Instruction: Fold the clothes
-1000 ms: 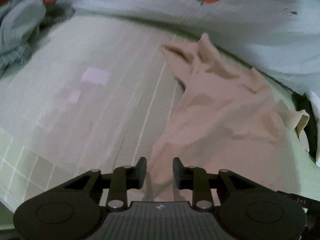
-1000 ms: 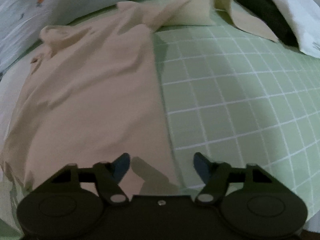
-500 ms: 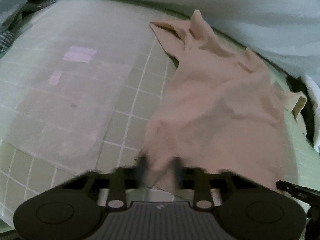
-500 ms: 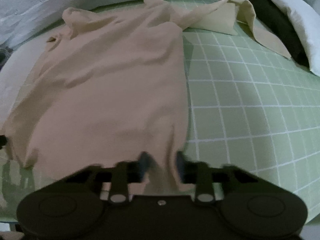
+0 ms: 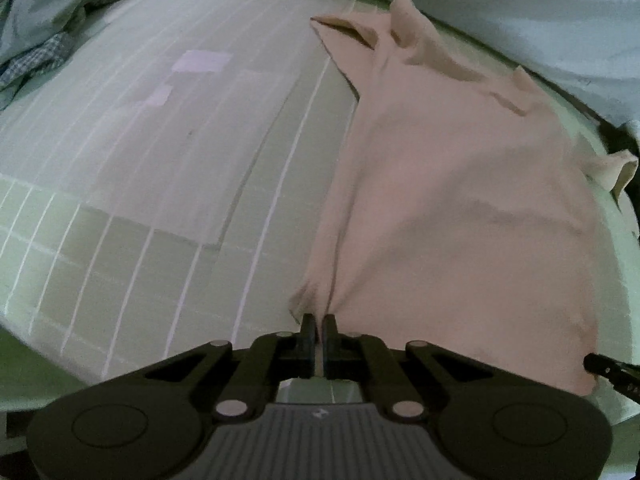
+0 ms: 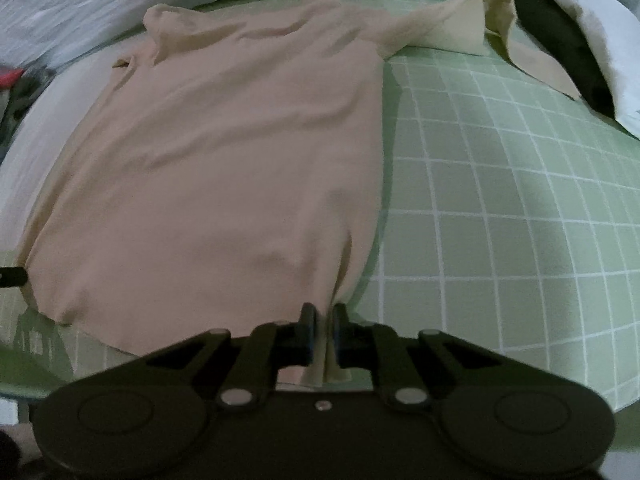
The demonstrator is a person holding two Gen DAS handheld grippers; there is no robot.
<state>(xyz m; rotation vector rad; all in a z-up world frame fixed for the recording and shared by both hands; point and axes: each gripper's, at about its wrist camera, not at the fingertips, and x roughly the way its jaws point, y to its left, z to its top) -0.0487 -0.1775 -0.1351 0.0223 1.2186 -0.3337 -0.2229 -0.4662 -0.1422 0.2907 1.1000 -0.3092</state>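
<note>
A beige long-sleeved shirt [image 5: 452,200] lies spread on a green grid mat [image 5: 120,264], collar at the far end. My left gripper [image 5: 319,322] is shut on the shirt's near left hem corner. In the right wrist view the same shirt [image 6: 224,168] fills the left half, one sleeve [image 6: 472,20] stretched to the far right. My right gripper [image 6: 323,314] is shut on the near right hem corner. The hem between the two corners is lifted slightly off the mat [image 6: 500,240].
A pile of other clothes [image 5: 44,28] lies at the far left. Pale bedding [image 5: 540,12] runs along the far edge. A white pillow [image 6: 592,32] and a dark gap [image 6: 560,40] sit at the far right.
Both grippers went from open to shut on the shirt's hem corners. The shirt has been drawn flatter and straighter on the mat.
</note>
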